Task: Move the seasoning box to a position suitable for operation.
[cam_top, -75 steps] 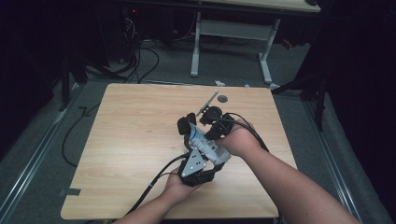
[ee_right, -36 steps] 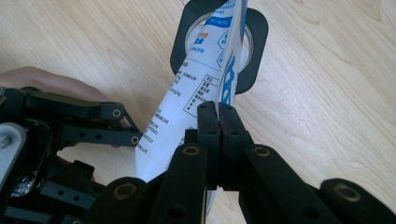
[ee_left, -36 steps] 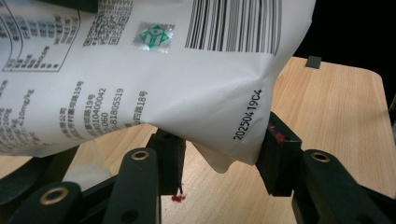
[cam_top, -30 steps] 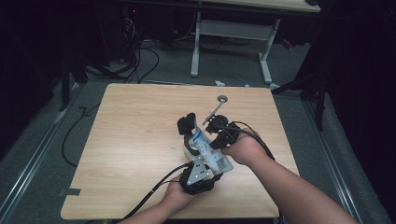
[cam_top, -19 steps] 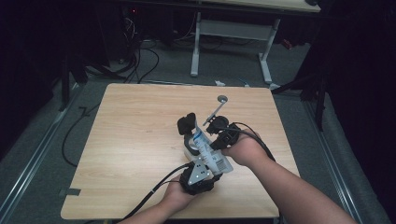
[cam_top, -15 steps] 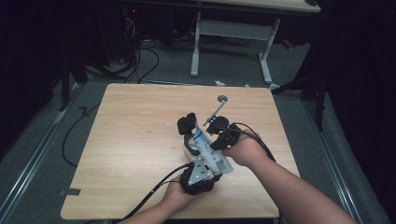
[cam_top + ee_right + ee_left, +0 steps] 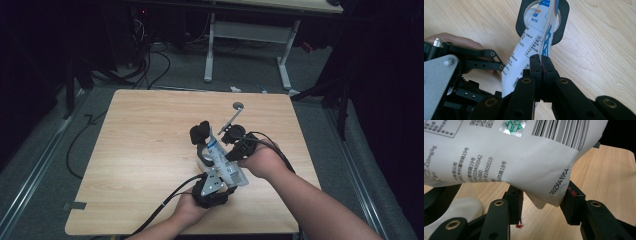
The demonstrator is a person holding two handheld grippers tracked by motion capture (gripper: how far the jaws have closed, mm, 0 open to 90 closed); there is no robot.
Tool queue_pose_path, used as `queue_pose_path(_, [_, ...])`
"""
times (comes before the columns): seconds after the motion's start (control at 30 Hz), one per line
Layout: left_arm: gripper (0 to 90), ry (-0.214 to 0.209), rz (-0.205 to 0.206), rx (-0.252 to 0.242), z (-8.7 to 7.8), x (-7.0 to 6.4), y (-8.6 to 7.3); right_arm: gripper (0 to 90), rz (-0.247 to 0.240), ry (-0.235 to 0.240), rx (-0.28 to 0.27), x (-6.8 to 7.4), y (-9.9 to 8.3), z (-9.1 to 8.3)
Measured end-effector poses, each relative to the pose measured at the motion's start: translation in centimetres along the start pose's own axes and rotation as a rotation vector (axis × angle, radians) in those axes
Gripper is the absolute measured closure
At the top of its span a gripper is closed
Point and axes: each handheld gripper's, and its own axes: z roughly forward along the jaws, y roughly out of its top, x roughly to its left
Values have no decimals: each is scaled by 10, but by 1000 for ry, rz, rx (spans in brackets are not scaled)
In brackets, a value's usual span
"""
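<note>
tongs (image 7: 541, 65) on pouch (image 7: 506, 157) dated 20250419c4

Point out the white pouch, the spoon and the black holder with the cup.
white pouch (image 7: 499, 157), left gripper view, printed back face.
spoon (image 7: 238, 106), high view, round bowl end.
black holder (image 7: 565, 15), right gripper view, right rim beside the cup.

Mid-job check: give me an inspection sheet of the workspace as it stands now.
Surface: wooden table, no spills seen.
Job's things: printed pouch tilted, far end in the black-rimmed cup.
Clutter: metal spoon lying beyond the cup.
Grippers: right gripper fingers shut on the pouch edge; left gripper fingers apart, pouch corner between them.
Cables: left cable trails off the near edge; right cable loops over the hand.
Surroundings: floor cables, second table's legs.
</note>
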Motion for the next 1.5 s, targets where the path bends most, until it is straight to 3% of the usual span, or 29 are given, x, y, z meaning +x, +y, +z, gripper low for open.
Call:
queue_pose_path(0.2, [579, -13, -41, 11, 1, 4, -1, 899, 3, 4, -8, 0, 0, -1])
queue_pose_path(1.07, [597, -8, -79, 45, 6, 13, -5, 896, 36, 15, -30, -2, -8, -5])
queue_pose_path(1.5, [601, -2, -96, 64, 9, 16, -6, 896, 29, 19, -33, -1, -10, -5])
